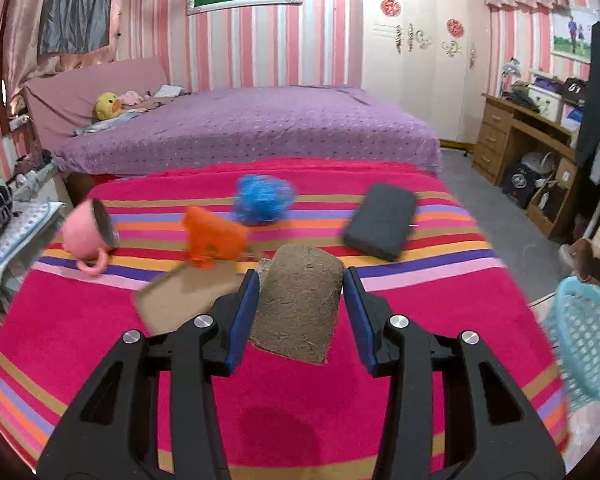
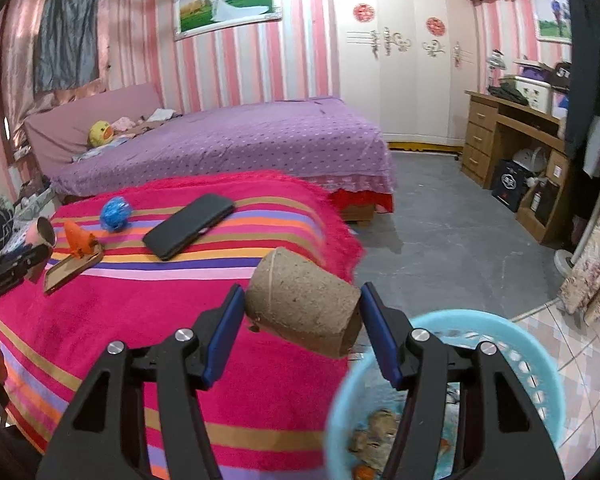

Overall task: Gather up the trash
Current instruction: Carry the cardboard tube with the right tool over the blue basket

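A brown cardboard tube (image 1: 300, 304) sits between the blue pads of my left gripper (image 1: 300, 292), touching the left pad with a gap at the right one. A second brown tube (image 2: 304, 304) is held in my right gripper (image 2: 302, 300) at the table's right edge, beside a light blue basket (image 2: 540, 344) with some trash inside. On the striped pink cloth (image 1: 80, 320) lie an orange scrap (image 1: 212, 236), a blue crumpled ball (image 1: 262, 198) and a flat cardboard piece (image 1: 180, 296).
A pink cup (image 1: 86, 232) lies on its side at the table's left. A black rectangular case (image 1: 380, 220) lies at the right. The blue basket (image 1: 584, 340) is off the table's right edge. A purple bed (image 1: 260, 128) stands behind, a wooden desk (image 1: 520, 140) at right.
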Demonstrator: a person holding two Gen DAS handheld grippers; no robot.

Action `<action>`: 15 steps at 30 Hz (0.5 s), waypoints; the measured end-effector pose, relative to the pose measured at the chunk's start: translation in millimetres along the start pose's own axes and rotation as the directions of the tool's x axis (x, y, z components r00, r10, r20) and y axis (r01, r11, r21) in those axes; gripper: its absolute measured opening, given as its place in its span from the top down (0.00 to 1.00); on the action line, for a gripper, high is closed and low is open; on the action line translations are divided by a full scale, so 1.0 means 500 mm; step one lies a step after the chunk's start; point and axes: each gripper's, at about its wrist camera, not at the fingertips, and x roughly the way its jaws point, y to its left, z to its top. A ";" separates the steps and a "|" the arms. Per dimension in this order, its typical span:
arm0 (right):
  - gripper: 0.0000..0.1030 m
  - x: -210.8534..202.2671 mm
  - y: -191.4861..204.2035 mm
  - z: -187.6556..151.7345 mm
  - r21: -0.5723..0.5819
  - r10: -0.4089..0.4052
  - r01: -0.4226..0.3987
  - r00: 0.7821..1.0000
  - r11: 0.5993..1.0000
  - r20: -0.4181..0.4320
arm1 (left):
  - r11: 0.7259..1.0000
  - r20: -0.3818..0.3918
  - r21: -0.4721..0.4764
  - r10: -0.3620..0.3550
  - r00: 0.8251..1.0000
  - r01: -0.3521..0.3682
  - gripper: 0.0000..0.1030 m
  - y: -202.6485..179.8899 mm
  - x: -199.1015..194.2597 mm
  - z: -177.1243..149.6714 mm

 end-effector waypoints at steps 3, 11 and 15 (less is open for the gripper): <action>0.43 -0.021 -0.054 -0.007 0.027 -0.011 0.011 1.000 1.000 0.006 | 0.999 0.017 0.034 -0.025 1.000 0.025 0.59 -0.071 -0.015 -0.008; 0.43 -0.053 -0.177 -0.042 0.043 -0.091 0.092 0.996 0.995 -0.021 | 0.984 0.017 0.135 -0.117 0.993 0.113 0.59 -0.269 -0.033 -0.032; 0.43 -0.059 -0.230 -0.069 0.042 -0.123 0.125 0.991 0.991 -0.046 | 0.973 0.012 0.166 -0.165 0.986 0.161 0.59 -0.355 -0.034 -0.054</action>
